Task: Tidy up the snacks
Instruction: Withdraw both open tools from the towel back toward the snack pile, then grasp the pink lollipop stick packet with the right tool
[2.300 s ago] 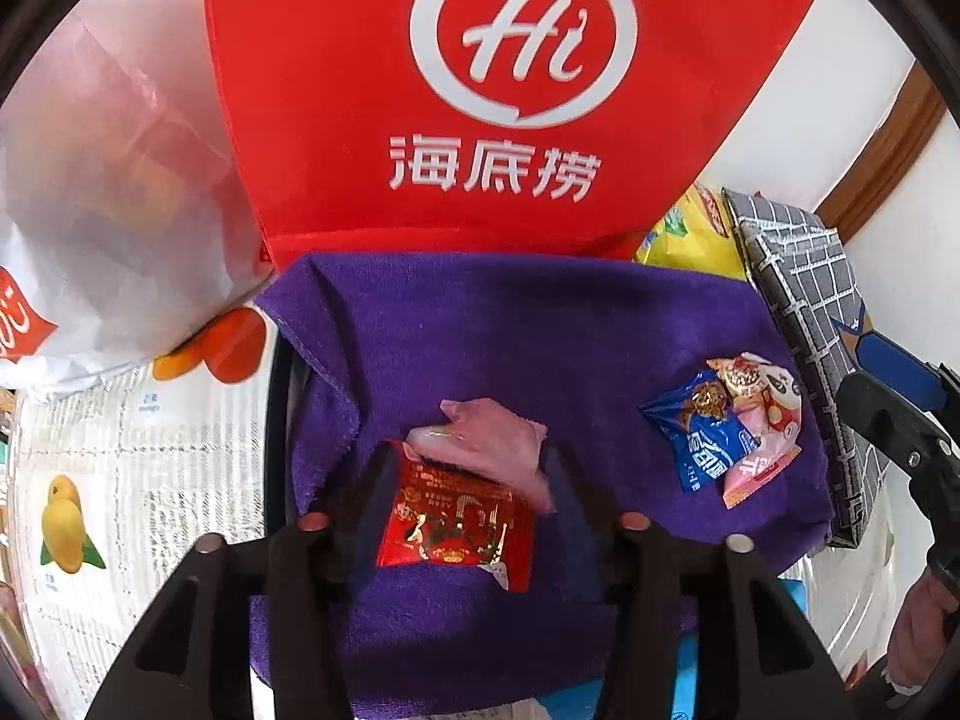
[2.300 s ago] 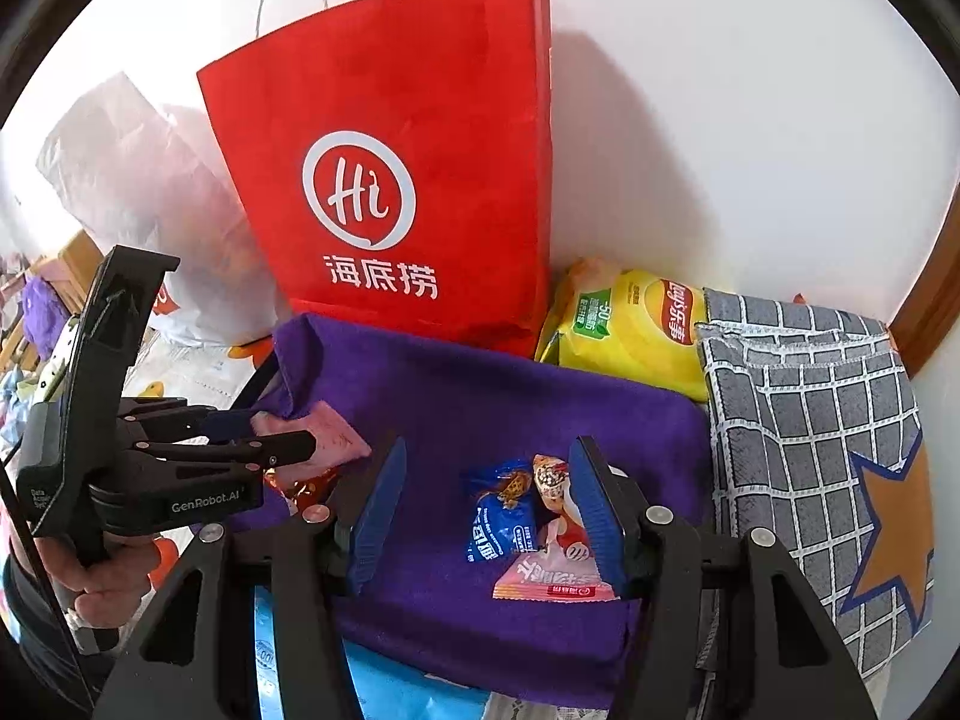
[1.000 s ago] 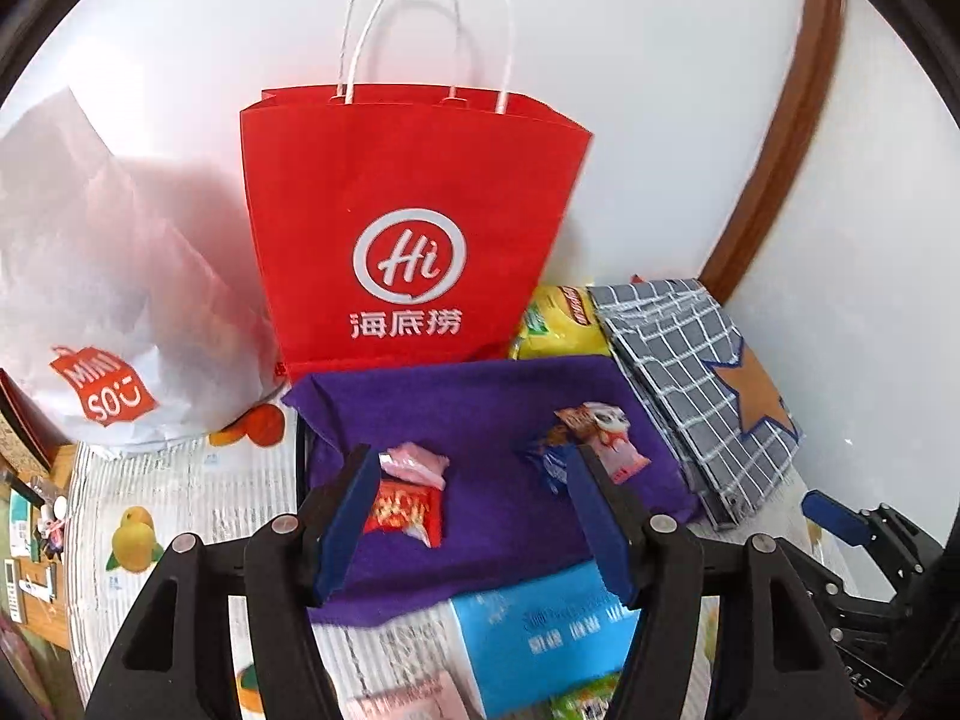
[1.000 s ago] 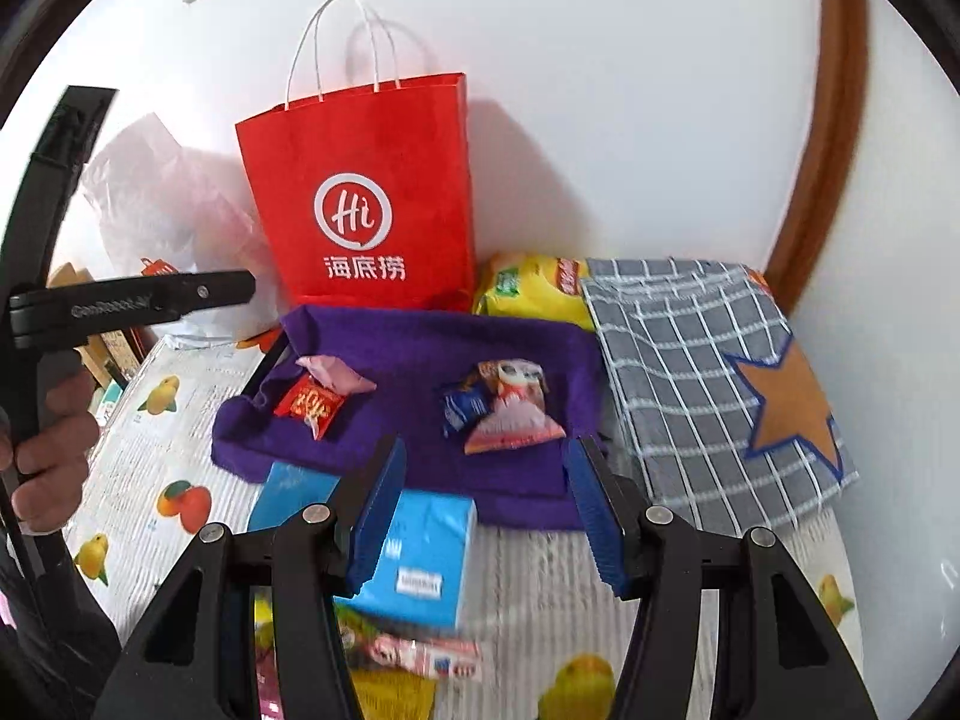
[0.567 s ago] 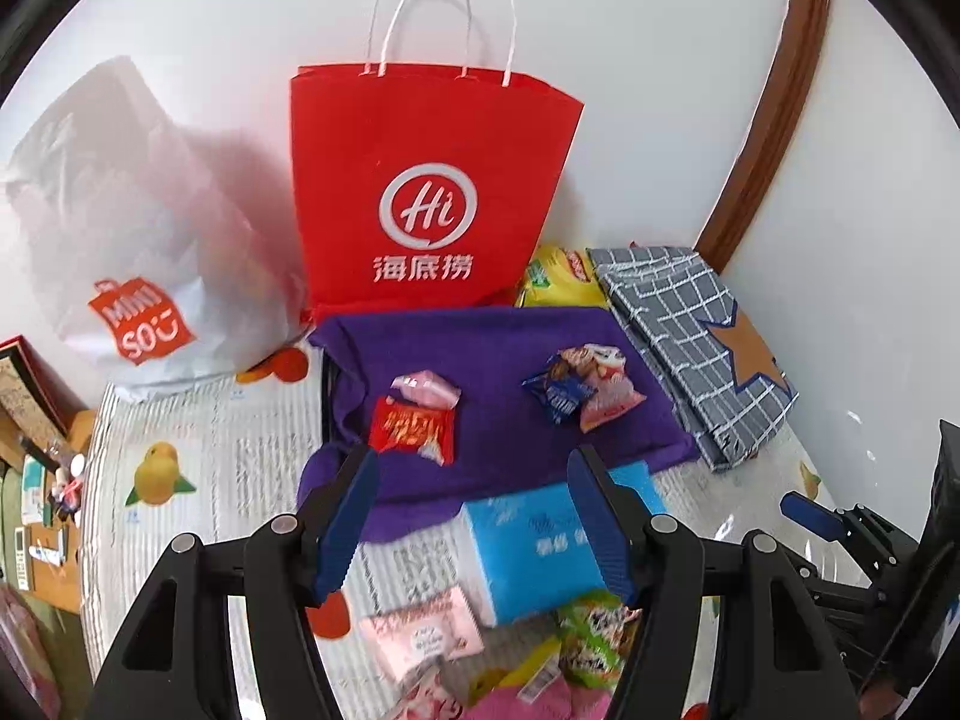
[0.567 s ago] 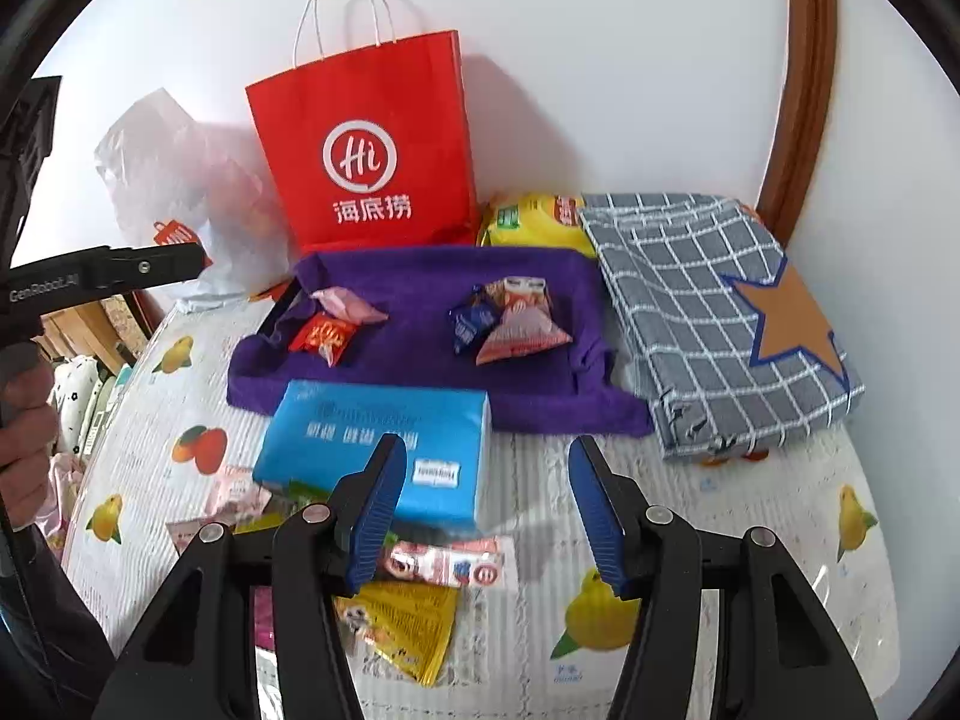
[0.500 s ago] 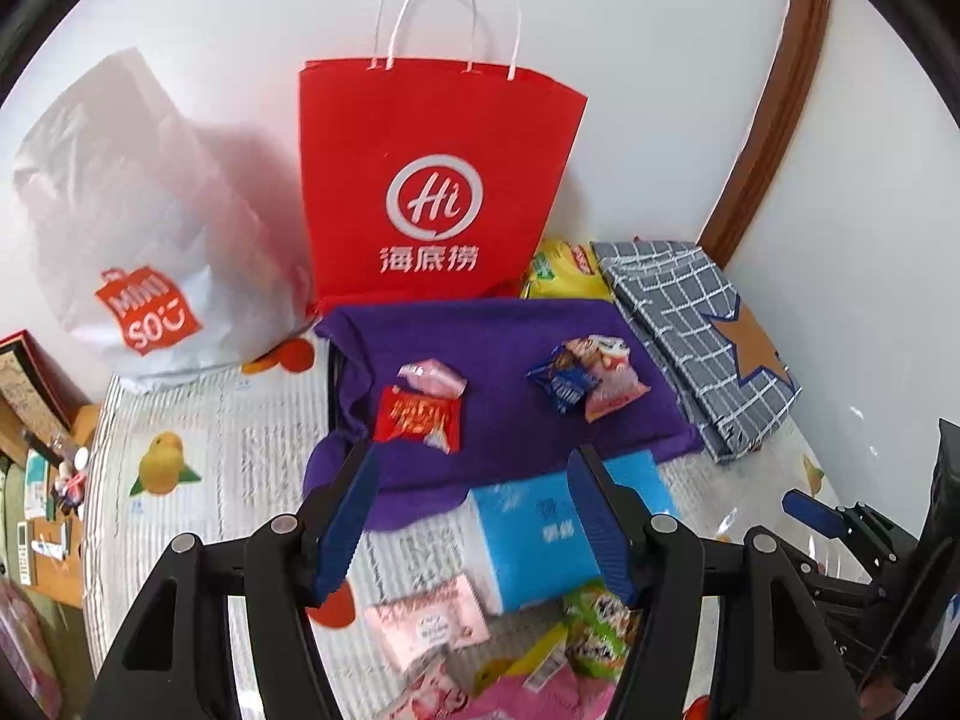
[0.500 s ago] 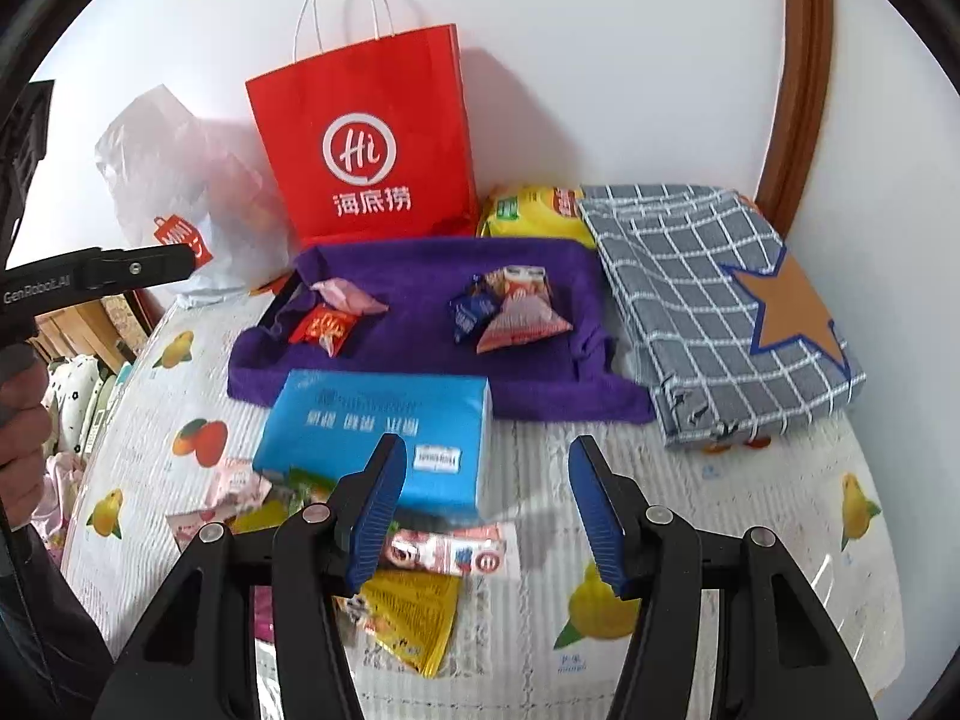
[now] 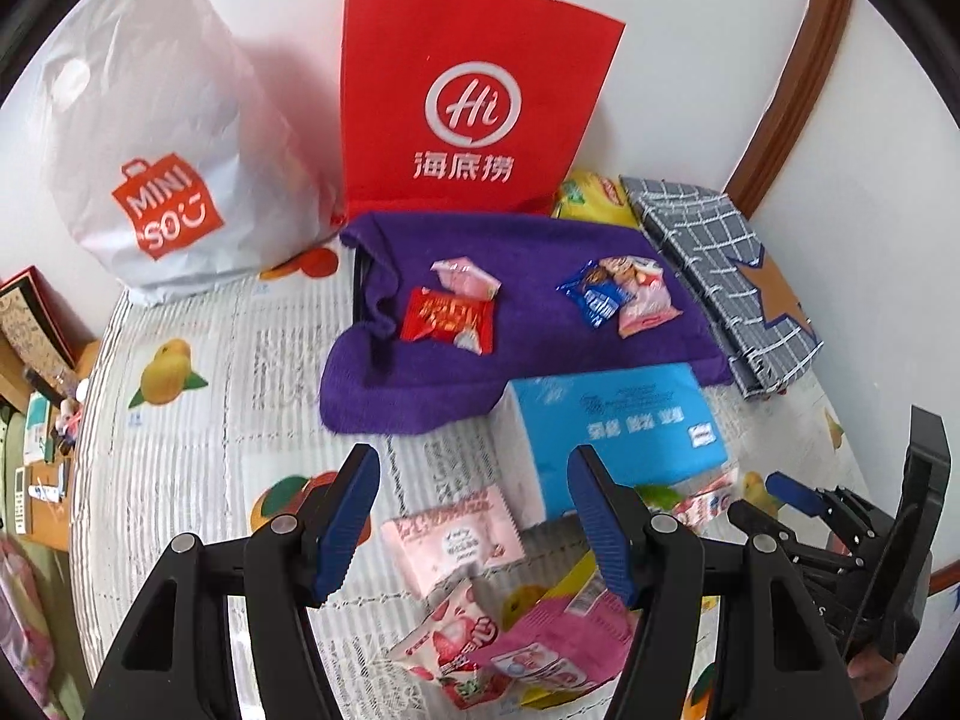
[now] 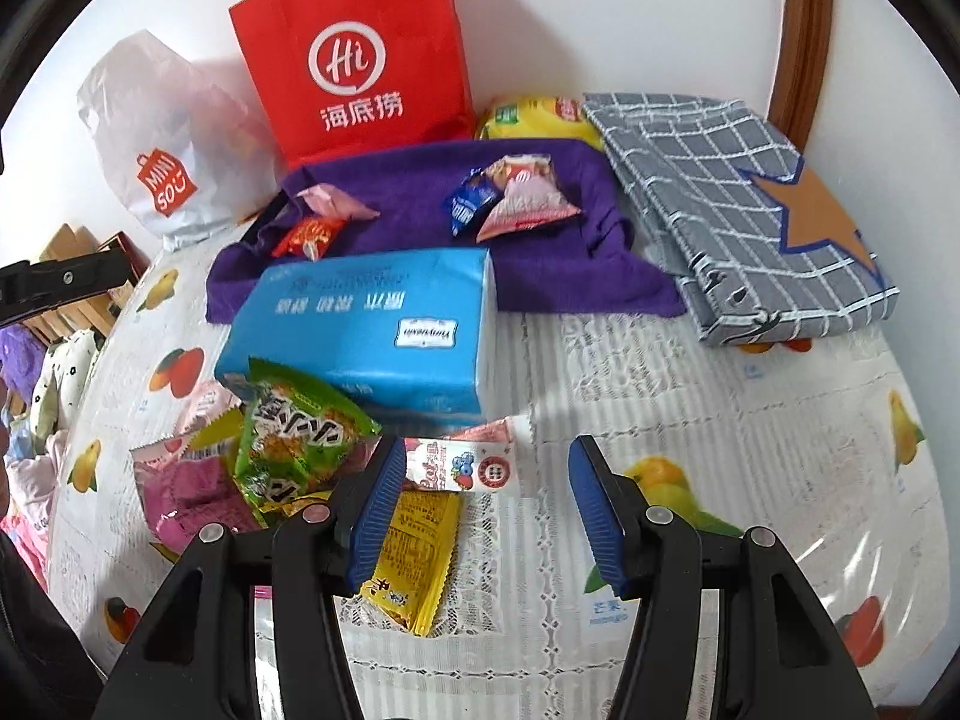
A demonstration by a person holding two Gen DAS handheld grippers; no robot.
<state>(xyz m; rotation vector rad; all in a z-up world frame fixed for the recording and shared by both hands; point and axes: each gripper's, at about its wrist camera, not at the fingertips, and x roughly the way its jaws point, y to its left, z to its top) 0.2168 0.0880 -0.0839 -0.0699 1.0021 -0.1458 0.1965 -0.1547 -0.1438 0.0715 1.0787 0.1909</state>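
Left tool (image 9: 474, 525), right tool (image 10: 480, 507) agape, holding nothing.

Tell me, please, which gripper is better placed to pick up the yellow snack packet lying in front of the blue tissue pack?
Right, probably. The right gripper is open and the yellow packet lies just beside one of its fingers. The left gripper, also open, frames a pink packet instead.

Two bags (image 9: 480, 108), one towel (image 9: 540, 246), one tissue pack (image 9: 624, 420).
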